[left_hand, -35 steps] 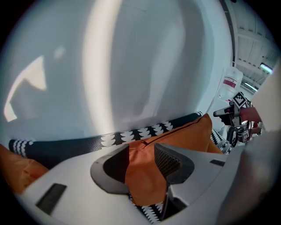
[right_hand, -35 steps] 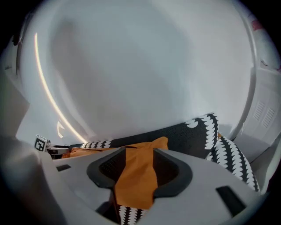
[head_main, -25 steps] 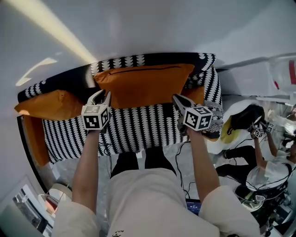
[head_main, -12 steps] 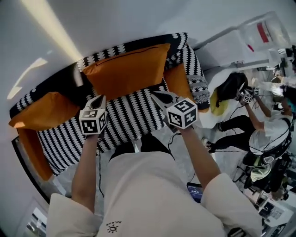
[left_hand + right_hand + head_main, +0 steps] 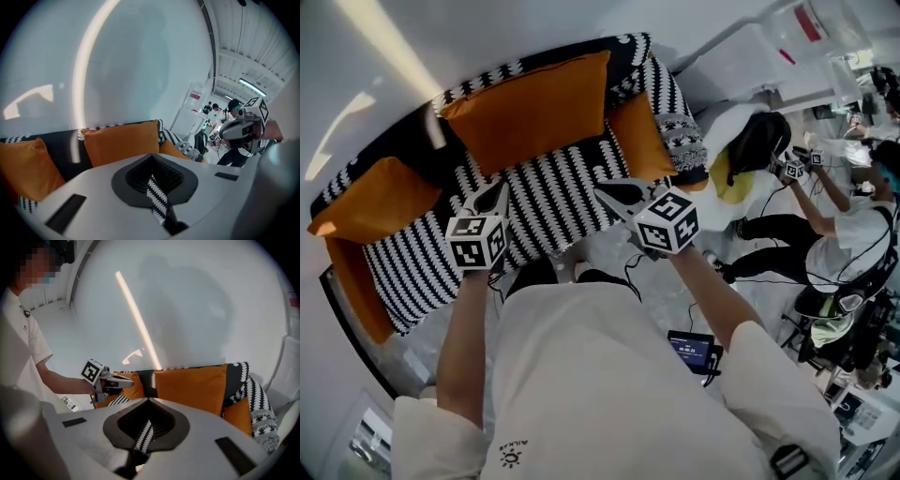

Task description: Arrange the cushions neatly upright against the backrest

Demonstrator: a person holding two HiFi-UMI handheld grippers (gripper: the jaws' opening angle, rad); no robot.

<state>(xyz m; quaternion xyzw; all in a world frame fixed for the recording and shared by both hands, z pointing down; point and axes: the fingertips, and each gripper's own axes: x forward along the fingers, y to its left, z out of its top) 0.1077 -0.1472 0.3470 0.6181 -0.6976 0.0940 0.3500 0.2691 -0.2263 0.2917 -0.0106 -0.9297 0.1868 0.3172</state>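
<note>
pale wall (image 5: 534, 23) behind striped sofa (image 5: 553, 199)

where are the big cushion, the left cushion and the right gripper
big cushion (image 5: 525, 108), head view, middle of its front face
left cushion (image 5: 361, 202), head view, middle of its face
right gripper (image 5: 605, 193), head view, its shut tips

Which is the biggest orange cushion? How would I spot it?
Find the black-and-white patterned sofa against the pale wall. The big cushion stands upright against its backrest. It is far wider than the left-end cushion and the right-end cushion, both orange too.
</note>
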